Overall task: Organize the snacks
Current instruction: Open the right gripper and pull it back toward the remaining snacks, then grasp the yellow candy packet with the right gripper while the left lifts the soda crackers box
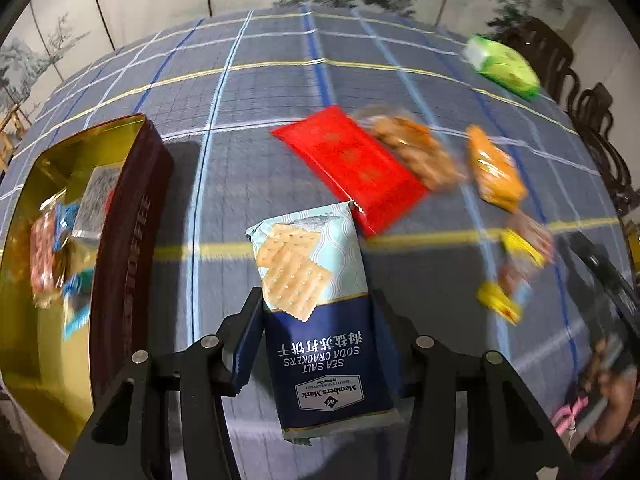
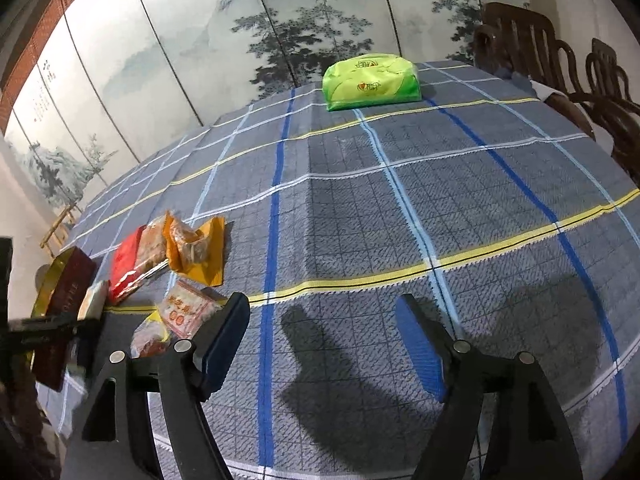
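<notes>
L gripper [image 1: 320,320] clamped on cracker pack [image 1: 316,312], blue/white wrapper w/ cracker print, text upside down to cam; pack held lengthwise between the two pads, top end pointing far, above the plaid tablecloth [image 1: 248,92]. Left of it: open tin [image 1: 132,248], gold inside, dark red outer wall, several small wrapped snacks lying in it (blurred, can't ID). Far right of pack: flat red packet [image 1: 352,164] on cloth, w/ clear bag of brown snacks [image 1: 412,148] overlapping its right edge; orange packet [image 1: 496,168] just right of that; yellow-ended packets [image 1: 516,264] nearer, right side. Green tissue pack [image 1: 504,64] far right, well apart from the rest. R gripper [image 2: 320,344] spread wide, nothing between pads, hovering over bare cloth; its shadow falls on cloth between the fingers. In R view snack cluster sits left: red packet, orange packet, a red-print clear packet [image 2: 188,312] close beside left finger [image 2: 224,336]; contact can't tell. Tin at far left edge, partly cut off. Chairs [image 2: 560,64] at far right of table.
</notes>
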Available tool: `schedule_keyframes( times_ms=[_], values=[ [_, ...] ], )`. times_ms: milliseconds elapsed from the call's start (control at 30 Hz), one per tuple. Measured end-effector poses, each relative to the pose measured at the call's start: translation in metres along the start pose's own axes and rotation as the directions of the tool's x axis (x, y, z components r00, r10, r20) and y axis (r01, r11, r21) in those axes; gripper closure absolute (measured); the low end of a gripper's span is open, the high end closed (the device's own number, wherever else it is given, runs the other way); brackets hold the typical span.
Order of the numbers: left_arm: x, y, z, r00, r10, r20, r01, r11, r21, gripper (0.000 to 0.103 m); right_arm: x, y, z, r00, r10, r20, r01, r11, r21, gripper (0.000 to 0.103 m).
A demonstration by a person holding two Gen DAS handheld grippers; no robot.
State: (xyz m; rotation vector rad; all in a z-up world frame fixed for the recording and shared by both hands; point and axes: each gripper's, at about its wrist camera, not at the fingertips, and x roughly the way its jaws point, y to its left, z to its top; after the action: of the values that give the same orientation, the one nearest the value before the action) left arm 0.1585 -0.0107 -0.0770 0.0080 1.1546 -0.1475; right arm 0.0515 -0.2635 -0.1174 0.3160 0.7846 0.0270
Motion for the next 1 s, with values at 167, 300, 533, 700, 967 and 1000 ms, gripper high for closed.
schedule_keyframes(
  times_ms=[167, 300, 533, 700, 967, 1000],
  values=[
    [-0.031, -0.003, -0.025, 0.997, -0.074, 0.032, 0.073, 0.997, 0.026, 0.056, -0.01, 0.013, -0.005, 0.991, 0.134, 0.002, -0.133, 0.987, -0.094, 0.027],
    [-0.049, -0.006, -0.033, 0.995, -0.077, 0.057, 0.074, 0.996, 0.051, 0.056, -0.026, 0.035, -0.015, 0.964, 0.264, -0.031, -0.266, 0.954, -0.136, 0.027],
    [-0.07, -0.006, -0.039, 0.991, -0.088, 0.097, 0.082, 0.995, 0.061, 0.055, -0.011, 0.086, -0.034, 0.957, 0.263, -0.125, -0.27, 0.962, -0.048, 0.036],
    [-0.08, 0.001, -0.044, 0.988, -0.098, 0.117, 0.092, 0.994, 0.055, 0.055, 0.009, 0.105, -0.035, 0.964, 0.224, -0.139, -0.23, 0.973, -0.022, 0.041],
    [-0.086, 0.019, -0.051, 0.988, -0.106, 0.113, 0.105, 0.994, 0.021, 0.055, 0.029, 0.131, -0.03, 0.986, 0.117, -0.118, -0.129, 0.987, -0.099, 0.076],
    [-0.088, 0.022, -0.051, 0.987, -0.107, 0.116, 0.106, 0.994, 0.017, 0.055, 0.029, 0.138, -0.031, 0.988, 0.104, -0.113, -0.12, 0.983, -0.139, 0.077]
  ],
)
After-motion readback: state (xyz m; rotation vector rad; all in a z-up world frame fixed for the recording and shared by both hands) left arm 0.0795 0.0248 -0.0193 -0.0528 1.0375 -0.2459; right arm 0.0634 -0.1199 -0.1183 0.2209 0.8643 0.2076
